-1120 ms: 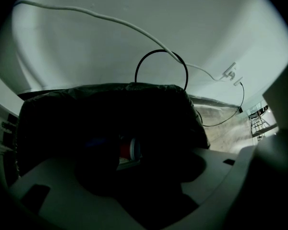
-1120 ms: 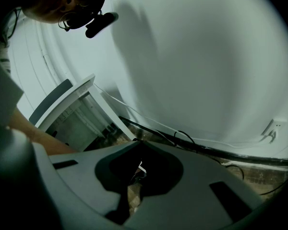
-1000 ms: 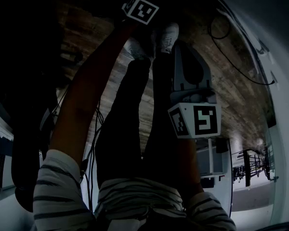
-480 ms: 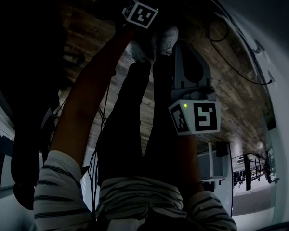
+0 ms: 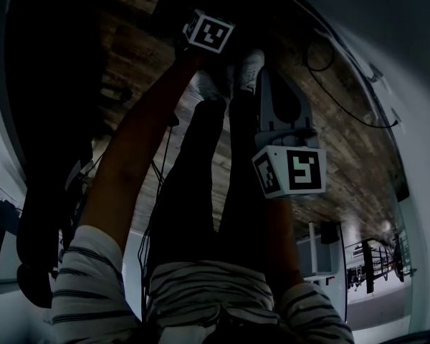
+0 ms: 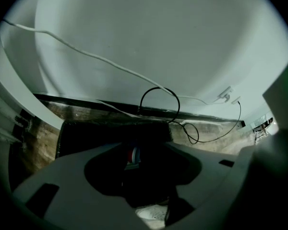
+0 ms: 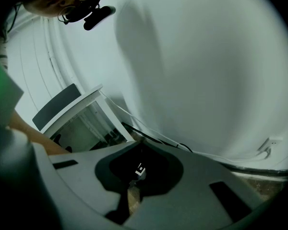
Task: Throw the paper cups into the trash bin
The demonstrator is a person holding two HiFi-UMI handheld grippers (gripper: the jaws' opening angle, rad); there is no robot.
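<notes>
In the left gripper view a black trash bin (image 6: pixel 110 128) stands on the wood floor by the white wall. A paper cup (image 6: pixel 133 155) with red and blue bands lies in its dark inside. My left gripper (image 6: pixel 144 146) hangs above the bin, pointing steeply down. Its jaws have just been closing, are still apart and hold nothing. In the head view only its marker cube (image 5: pixel 209 32) shows. My right gripper (image 5: pixel 269 74) hangs beside my legs, its jaws together with nothing in them.
Black cables (image 5: pixel 330 56) loop over the wood floor along the white wall (image 6: pixel 158 42). My white shoes (image 5: pixel 251 52) stand close to the bin. A white table (image 7: pixel 81 109) stands behind me to the right.
In the head view the left gripper's marker cube has come a little nearer to the camera. The right gripper has also risen slightly. No cup is in either gripper.
</notes>
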